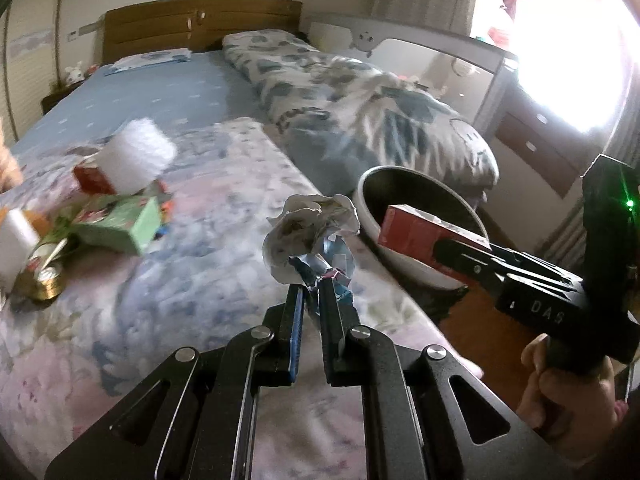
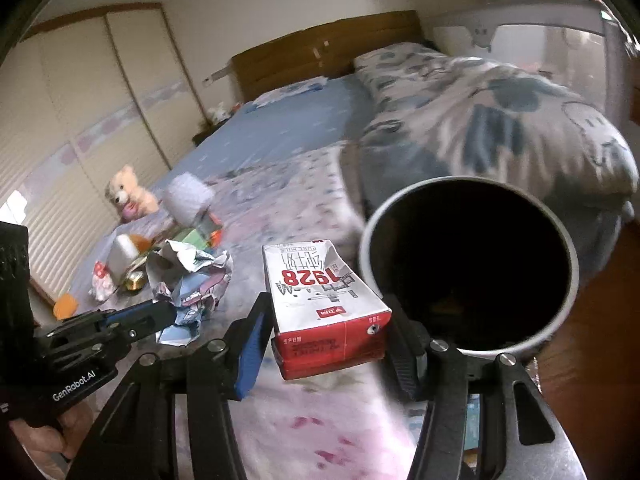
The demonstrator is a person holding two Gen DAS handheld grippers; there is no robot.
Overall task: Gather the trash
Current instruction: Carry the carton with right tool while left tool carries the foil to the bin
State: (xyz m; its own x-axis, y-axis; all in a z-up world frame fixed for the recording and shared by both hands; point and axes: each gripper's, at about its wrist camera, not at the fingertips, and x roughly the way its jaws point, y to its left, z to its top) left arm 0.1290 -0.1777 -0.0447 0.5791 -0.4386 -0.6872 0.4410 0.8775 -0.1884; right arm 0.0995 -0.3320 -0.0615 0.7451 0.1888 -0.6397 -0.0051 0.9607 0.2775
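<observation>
Milk carton [image 2: 326,304] is clamped in the right gripper [image 2: 326,344] beside the bin [image 2: 568,264]; crumpled paper [image 1: 312,236] is pinched by the shut left gripper [image 1: 310,296]; a rim strike could be caused by early release

Bed [image 1: 192,184] carries everything: blue sheet toward the wooden headboard [image 1: 200,20], pale floral cover over the near half. Rolled floral duvet [image 1: 360,108] runs along the window side, pillow [image 1: 152,58] flat by the headboard. Trash pile sits on the cover at the far edge: green box [image 1: 120,222], red box [image 1: 92,178], white foam roll [image 1: 136,152] on top, second foam piece [image 1: 16,236], gold lid [image 1: 44,284], orange bits. Teddy [image 2: 130,194] on the cover just beyond the pile. Bin [image 2: 472,268] stands on the wood floor [image 2: 592,344], tight against the bed edge.
</observation>
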